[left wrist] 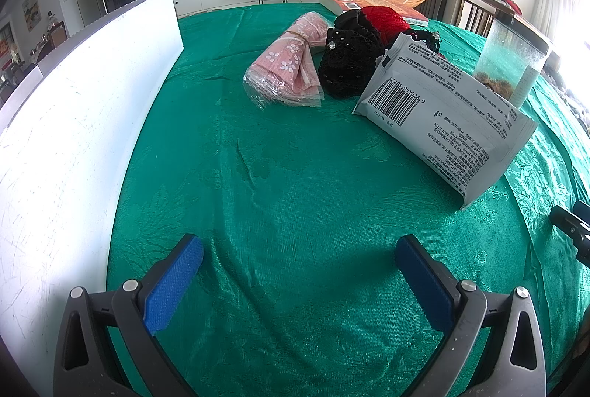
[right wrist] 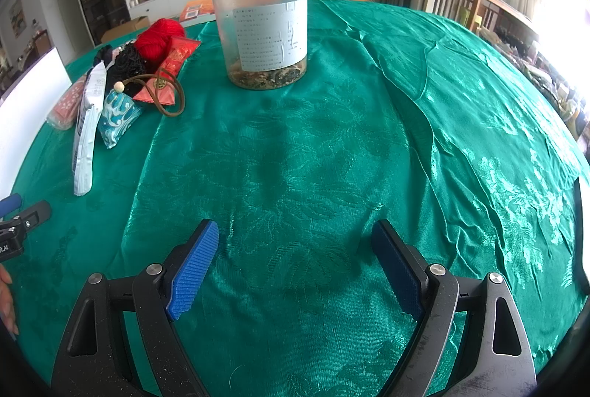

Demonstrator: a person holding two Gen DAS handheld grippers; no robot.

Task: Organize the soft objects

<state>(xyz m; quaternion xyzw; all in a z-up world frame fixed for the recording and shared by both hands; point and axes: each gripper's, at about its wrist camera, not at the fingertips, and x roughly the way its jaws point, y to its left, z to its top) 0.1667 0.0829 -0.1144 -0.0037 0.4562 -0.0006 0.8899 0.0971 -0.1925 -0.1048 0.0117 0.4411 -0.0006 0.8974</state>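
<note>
A heap of soft things lies on the green tablecloth [left wrist: 287, 197]: a pink flowered cloth in clear wrap [left wrist: 285, 65], a black lace pouch [left wrist: 348, 59], a red yarn ball [left wrist: 385, 17] and a white printed packet [left wrist: 446, 118] leaning on them. My left gripper [left wrist: 298, 253] hovers open over bare cloth, well short of the heap. In the right wrist view the same heap sits far left: red yarn ball [right wrist: 156, 38], white packet [right wrist: 86, 124], a blue patterned sachet [right wrist: 118, 116] and a red packet [right wrist: 169, 68]. My right gripper [right wrist: 295, 242] is open and holds nothing.
A clear jar with a black lid [right wrist: 263, 24] stands upright on the cloth beyond my right gripper. A white box wall [left wrist: 77, 109] runs along the table's left side. An orange book [left wrist: 354, 2] lies behind the heap. A wooden chair [right wrist: 457, 2] stands at the right.
</note>
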